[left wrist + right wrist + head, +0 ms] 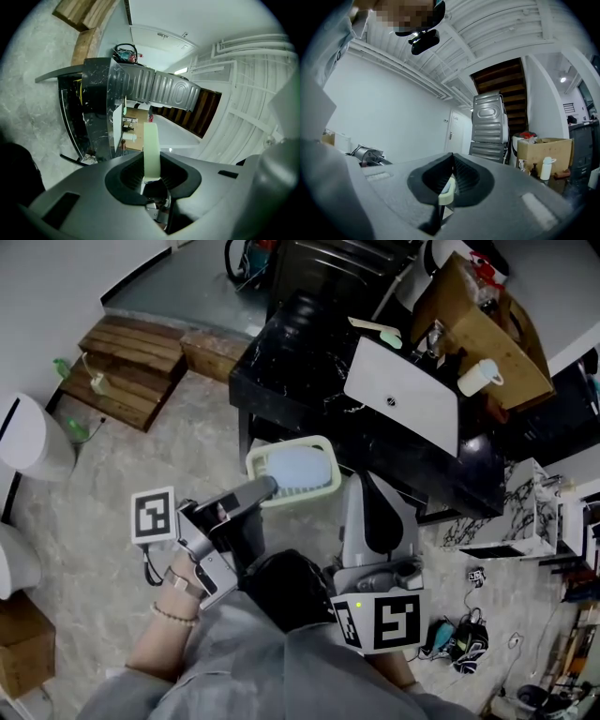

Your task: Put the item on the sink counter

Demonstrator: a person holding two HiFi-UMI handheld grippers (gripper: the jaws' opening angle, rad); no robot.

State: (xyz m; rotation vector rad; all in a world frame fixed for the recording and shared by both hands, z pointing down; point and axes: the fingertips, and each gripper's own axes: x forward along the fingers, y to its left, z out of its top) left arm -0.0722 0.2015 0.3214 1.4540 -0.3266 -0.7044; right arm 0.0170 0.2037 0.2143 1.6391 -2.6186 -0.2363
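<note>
Left gripper view: the left gripper is shown with its jaws closed on the upright rim of a pale green basket. In the right gripper view, the right gripper is seen with its jaws clamped on a pale green rim with a bluish lining.

In the head view, the basket is held between the two grippers, one on each side. It is above the speckled floor, just before the near edge of the black marble surface. A white sink is set into that surface, beyond the basket and to its right. A green-handled brush is laid just beside the sink's far edge. A cardboard box and a white bottle are placed past the sink. Bare black surface is seen to the left of the sink.

Wooden pallets are laid on the floor well to the left. A small marble-patterned stand is seen at the right end of the surface.
</note>
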